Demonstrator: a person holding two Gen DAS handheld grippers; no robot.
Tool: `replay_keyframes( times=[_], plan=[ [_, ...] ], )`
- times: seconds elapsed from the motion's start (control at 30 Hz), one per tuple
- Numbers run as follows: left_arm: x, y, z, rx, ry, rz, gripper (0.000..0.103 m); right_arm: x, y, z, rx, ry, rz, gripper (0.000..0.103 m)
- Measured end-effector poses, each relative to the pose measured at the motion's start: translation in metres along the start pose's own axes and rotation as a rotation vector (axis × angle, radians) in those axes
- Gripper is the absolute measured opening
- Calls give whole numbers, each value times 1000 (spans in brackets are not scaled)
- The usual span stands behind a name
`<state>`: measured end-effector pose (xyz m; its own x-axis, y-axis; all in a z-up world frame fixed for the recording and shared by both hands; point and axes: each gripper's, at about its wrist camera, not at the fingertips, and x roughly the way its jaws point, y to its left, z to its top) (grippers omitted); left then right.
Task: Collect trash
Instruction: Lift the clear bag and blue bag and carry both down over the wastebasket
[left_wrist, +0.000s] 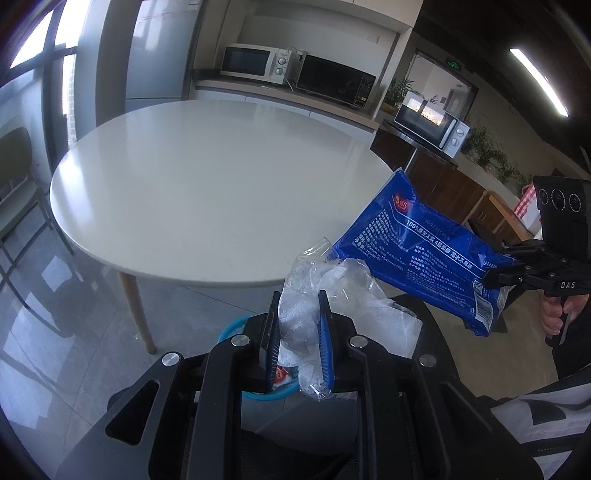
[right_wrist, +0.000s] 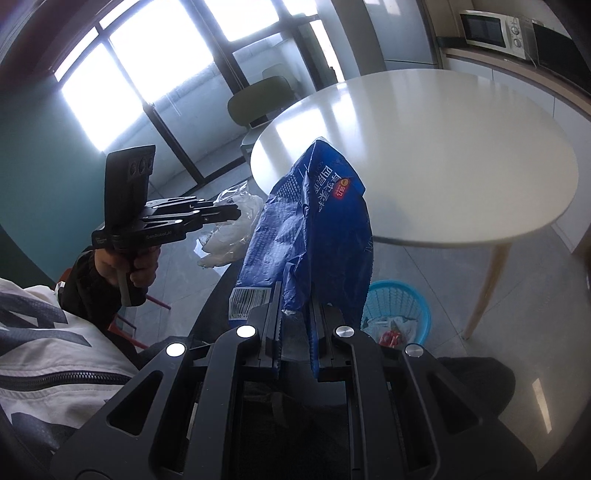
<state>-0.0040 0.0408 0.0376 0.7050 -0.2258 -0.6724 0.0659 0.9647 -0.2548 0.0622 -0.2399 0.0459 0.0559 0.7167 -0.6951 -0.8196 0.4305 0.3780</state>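
blue plastic fills my right gripper (right_wrist: 295, 332): its jaws are clamped on the bottom edge of a blue tissue wrapper (right_wrist: 314, 236), which stands up crumpled in front of the lens. my left gripper (left_wrist: 297, 328) is pinched on a wad of clear plastic film (left_wrist: 325, 295), the film spilling out to the right of the fingers. both pieces are held in the air off the near edge of the round white table (left_wrist: 207, 177), so i judge the picking-up is done and the step in hand is the carry to the bin. the blue basket (right_wrist: 402, 306) sits on the floor beside a table leg (right_wrist: 487, 284), already holding some white and red scraps. next i would need to bring each gripper over the basket's mouth, low enough that the light film does not drift, and let go one at a time. the wrapper is long and floppy, so i would aim its free end into the rim first. the right wrist view gives me the basket's open mouth and its contents; the left wrist view shows only a sliver of its rim between the fingers, and i cannot tell from there how well i am lined up. the left view, though, shows the wrapper's printed face and the right gripper's hold on its end.
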Motion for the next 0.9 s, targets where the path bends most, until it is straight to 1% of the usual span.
replay_keyframes(
  times=[0.1, 0.17, 0.23, 0.4, 0.5, 0.57, 0.67, 0.83, 0.9],
  plan=[
    [3, -1, -11, -5, 14, 4, 17, 12, -2, -9, 20, 45, 6, 10],
    [9, 0, -18, -14, 35, 5, 17, 21, -5, -15, 43, 73, 33, 10],
    [14, 3, -24, -14, 52, 19, 17, 31, -8, -21, 65, 94, 40, 10],
    [41, 17, -39, -47, 116, 49, 17, 66, -27, -28, 131, 145, 46, 10],
    [63, 27, -51, -60, 156, 54, 17, 89, -44, -34, 164, 174, 26, 10],
    [82, 35, -58, -81, 196, 69, 17, 104, -57, -39, 185, 184, 25, 10],
    [112, 45, -70, -117, 254, 74, 17, 131, -83, -46, 234, 216, -1, 10],
    [152, 64, -83, -187, 323, 83, 17, 176, -125, -58, 352, 265, 8, 10],
    [168, 70, -86, -211, 351, 81, 18, 194, -142, -65, 404, 292, -1, 11]
  ],
)
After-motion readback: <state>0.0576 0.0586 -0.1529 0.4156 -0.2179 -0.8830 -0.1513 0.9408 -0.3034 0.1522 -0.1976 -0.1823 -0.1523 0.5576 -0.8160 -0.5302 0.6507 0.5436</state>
